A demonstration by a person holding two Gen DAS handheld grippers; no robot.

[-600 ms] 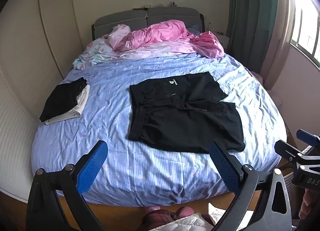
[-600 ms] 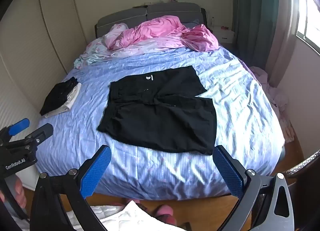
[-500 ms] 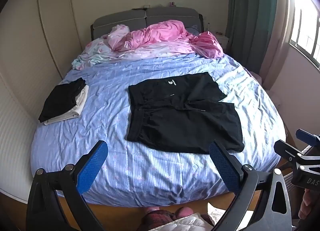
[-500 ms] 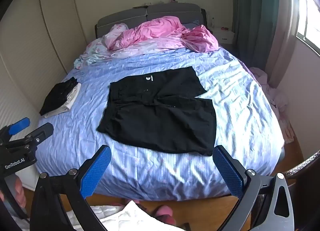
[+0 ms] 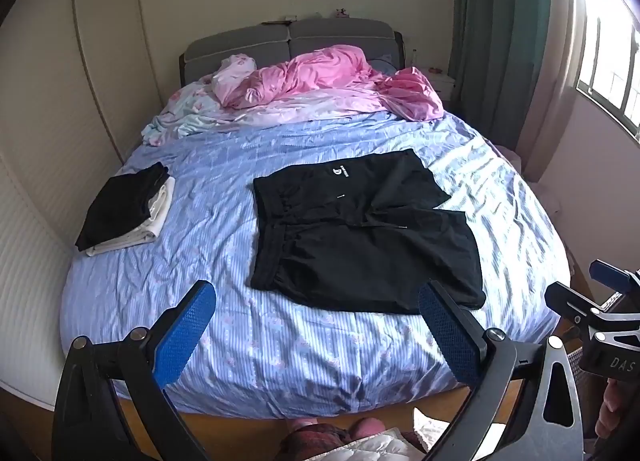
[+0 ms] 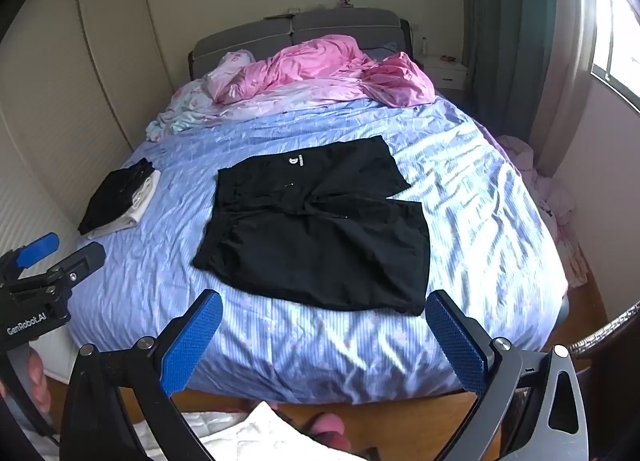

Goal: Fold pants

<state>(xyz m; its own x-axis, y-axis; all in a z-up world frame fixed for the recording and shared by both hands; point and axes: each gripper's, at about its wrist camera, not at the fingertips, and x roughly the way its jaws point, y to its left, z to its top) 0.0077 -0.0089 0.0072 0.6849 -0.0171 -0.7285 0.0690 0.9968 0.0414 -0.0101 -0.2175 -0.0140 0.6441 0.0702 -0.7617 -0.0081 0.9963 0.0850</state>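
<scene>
Black shorts [image 5: 360,233] lie flat on the blue striped bed sheet [image 5: 200,261], waistband to the left, legs to the right, a small white logo on the far leg. They also show in the right wrist view [image 6: 316,237]. My left gripper [image 5: 316,325] is open and empty, held above the foot of the bed, well short of the shorts. My right gripper [image 6: 324,329] is open and empty, at the same distance, to the right of the left one. Each gripper shows at the edge of the other's view.
A folded stack of black and white clothes [image 5: 124,209] lies at the bed's left edge. A crumpled pink duvet [image 5: 332,77] covers the head end by the grey headboard. Pale clothes [image 6: 556,201] lie on the floor at the right. A nightstand and green curtain stand at the back right.
Both views have shifted very slightly; the shorts and both open grippers stand as before.
</scene>
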